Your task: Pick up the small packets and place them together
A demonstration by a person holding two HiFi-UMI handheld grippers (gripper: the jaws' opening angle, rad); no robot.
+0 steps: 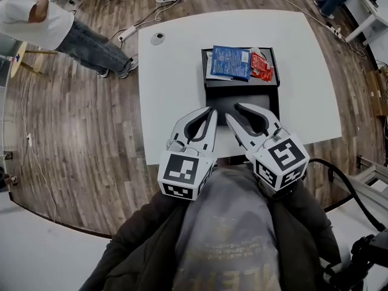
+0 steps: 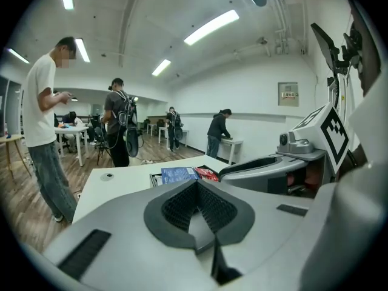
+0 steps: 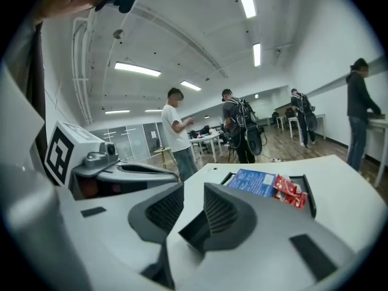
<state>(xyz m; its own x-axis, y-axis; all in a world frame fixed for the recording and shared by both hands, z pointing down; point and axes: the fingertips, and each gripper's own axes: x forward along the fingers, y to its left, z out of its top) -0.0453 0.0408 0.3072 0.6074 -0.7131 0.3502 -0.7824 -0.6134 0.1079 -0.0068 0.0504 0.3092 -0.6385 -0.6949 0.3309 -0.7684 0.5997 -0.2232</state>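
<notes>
Packets [image 1: 231, 62] lie together in the tray [image 1: 242, 93]; placing looks done. Left gripper [image 1: 210, 110] closed, empty; right gripper [image 1: 233, 111] narrowly parted, empty. Only withdrawal seems left.

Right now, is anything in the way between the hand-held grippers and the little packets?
Nothing visible. Only bare black tray lies between the left hand-held gripper, the right hand-held gripper and the blue packet and red packets at the tray's far end.

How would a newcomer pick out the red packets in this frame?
On the white table sits a black tray. In its far right corner, beside a larger blue packet, lie the red packets. They alone are red, and smaller than the blue one.
</notes>
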